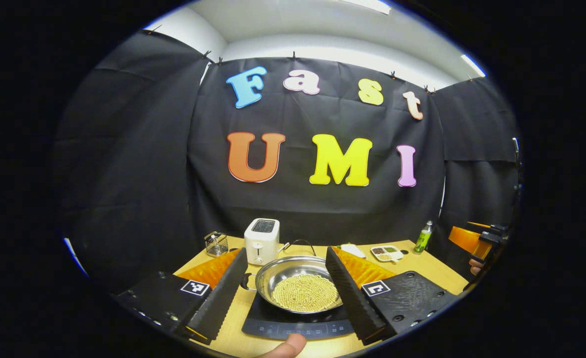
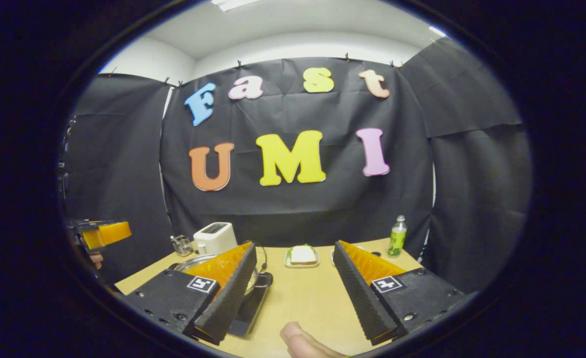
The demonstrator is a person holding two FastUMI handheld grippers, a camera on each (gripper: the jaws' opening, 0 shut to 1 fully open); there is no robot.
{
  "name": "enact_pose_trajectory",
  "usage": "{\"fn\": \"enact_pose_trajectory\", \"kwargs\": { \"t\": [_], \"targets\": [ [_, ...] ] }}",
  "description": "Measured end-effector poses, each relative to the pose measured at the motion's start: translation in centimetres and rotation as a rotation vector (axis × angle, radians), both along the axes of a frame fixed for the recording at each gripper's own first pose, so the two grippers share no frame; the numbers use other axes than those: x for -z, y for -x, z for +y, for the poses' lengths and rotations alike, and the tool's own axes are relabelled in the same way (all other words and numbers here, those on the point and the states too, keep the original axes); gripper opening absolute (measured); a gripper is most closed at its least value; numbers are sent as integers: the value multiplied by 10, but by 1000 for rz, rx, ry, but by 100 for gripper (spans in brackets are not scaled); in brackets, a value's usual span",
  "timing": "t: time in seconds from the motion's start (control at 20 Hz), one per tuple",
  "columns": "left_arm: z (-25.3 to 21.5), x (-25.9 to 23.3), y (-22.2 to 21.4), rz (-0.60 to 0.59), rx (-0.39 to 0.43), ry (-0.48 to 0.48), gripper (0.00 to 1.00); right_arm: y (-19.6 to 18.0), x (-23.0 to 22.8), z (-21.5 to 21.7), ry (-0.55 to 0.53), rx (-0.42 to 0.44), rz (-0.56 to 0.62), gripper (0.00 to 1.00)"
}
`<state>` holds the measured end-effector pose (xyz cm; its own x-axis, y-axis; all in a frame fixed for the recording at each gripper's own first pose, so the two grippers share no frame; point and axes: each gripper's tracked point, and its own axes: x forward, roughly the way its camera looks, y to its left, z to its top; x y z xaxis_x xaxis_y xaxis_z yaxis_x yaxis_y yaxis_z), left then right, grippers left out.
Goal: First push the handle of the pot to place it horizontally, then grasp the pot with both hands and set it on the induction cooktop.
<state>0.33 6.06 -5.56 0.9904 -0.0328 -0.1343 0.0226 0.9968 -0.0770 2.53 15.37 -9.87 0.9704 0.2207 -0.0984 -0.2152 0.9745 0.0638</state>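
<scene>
Both grippers, left gripper (image 1: 283, 293) and right gripper (image 2: 295, 293), had jaws wide open, holding nothing. My pot (image 1: 297, 286) sat on the induction cooktop (image 1: 273, 325) upon the desk (image 2: 302, 293). I judged it placed; withdrawing slowly, without bumping the rim, seemed best.

Between the spread fingers of the left gripper (image 1: 285, 293) sits the pot (image 1: 298, 291) on the induction cooktop (image 1: 293, 325), blocking the way straight ahead. Beyond it a toaster (image 1: 261, 241) and a wire basket (image 1: 216, 243) stand ahead-left. The right gripper (image 2: 293, 293) faces bare table (image 2: 302, 293); a sandwich plate (image 2: 302, 256) and a green bottle (image 2: 397, 235) stand far ahead.
</scene>
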Motion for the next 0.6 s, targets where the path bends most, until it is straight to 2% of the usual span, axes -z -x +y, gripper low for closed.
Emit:
{"fn": "enact_pose_trajectory", "kwargs": {
  "t": [0.2,0.3,0.5,0.6],
  "targets": [
    [-37,-32,47,-75,27,4,95,52,-38,-54,-9,68,-110,97],
    [-53,-36,70,-94,27,11,95,75,-38,-71,3,98,-118,96],
    [-72,-37,99,-151,34,15,95,112,-33,-72,-7,38,-133,98],
    [-89,-24,101,-137,78,40,95,120,-24,-75,-13,14,-118,98]
  ]
}}
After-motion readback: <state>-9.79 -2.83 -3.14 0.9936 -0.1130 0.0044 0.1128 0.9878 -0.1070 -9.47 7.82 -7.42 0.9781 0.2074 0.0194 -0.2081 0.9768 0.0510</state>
